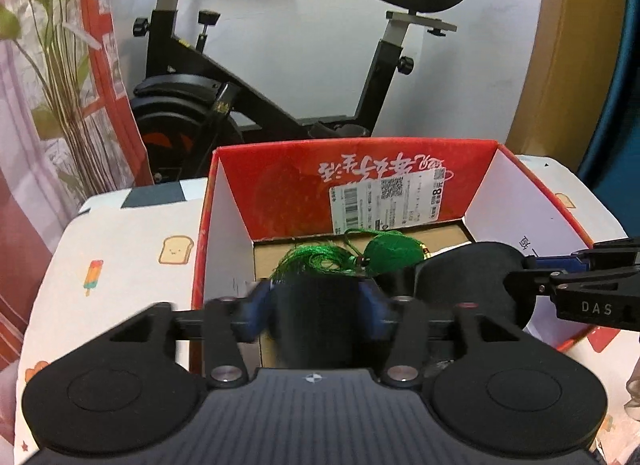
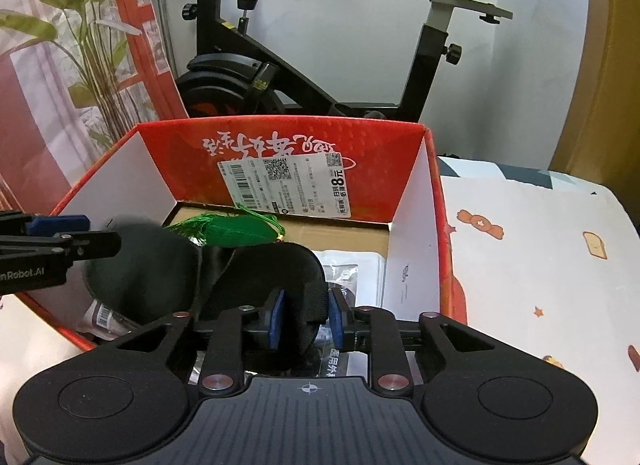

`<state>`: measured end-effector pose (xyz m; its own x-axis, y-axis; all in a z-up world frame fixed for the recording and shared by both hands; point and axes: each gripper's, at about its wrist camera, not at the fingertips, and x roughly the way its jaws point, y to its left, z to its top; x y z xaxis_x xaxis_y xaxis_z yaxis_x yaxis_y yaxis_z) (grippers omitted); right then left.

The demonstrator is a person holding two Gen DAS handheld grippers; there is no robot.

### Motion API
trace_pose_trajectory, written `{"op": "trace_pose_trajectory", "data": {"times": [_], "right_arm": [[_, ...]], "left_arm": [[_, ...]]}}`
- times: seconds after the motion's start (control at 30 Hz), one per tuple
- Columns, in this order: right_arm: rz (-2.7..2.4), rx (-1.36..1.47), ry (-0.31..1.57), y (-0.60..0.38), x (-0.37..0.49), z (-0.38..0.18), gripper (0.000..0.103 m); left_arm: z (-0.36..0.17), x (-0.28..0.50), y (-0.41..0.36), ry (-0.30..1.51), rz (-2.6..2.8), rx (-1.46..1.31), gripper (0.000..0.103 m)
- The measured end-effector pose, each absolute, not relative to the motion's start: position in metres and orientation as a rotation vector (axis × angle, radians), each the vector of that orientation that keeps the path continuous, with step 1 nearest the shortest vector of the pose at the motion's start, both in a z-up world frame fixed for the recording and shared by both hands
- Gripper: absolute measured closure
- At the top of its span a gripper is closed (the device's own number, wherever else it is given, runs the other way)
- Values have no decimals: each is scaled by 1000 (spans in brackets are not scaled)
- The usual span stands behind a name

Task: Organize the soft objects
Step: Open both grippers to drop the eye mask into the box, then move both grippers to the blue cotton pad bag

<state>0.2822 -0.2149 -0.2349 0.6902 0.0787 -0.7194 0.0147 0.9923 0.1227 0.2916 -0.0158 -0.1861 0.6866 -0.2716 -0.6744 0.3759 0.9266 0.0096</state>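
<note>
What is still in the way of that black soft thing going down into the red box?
Nothing visible: the black fabric eye mask already hangs inside the red cardboard box, over a green tassel and plastic packets on the bottom.

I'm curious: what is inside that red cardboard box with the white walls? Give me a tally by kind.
Black soft fabric piece: 1
Green thread tassel: 1
Clear plastic packets: 2 in view
Total: 4
</note>
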Motion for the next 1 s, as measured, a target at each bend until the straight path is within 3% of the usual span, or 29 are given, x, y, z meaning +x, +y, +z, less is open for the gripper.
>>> {"op": "trace_pose_trajectory", "data": {"times": [0.2, 0.3, 0.37, 0.57, 1.0], "right_arm": [[17, 105, 774, -216, 271, -223, 68], [13, 112, 744, -219, 263, -214, 49], [21, 119, 713, -221, 255, -207, 30], [39, 149, 636, -224, 228, -192, 3], [79, 193, 545, -222, 163, -196, 0]], "left_arm": [[-176, 282, -11, 709, -368, 143, 24], [-167, 273, -6, 677, -372, 110, 9], [-161, 264, -1, 645, -363, 86, 6], [-151, 244, 6, 605, -314, 63, 3], [-172, 179, 17, 593, -235, 126, 0]]}}
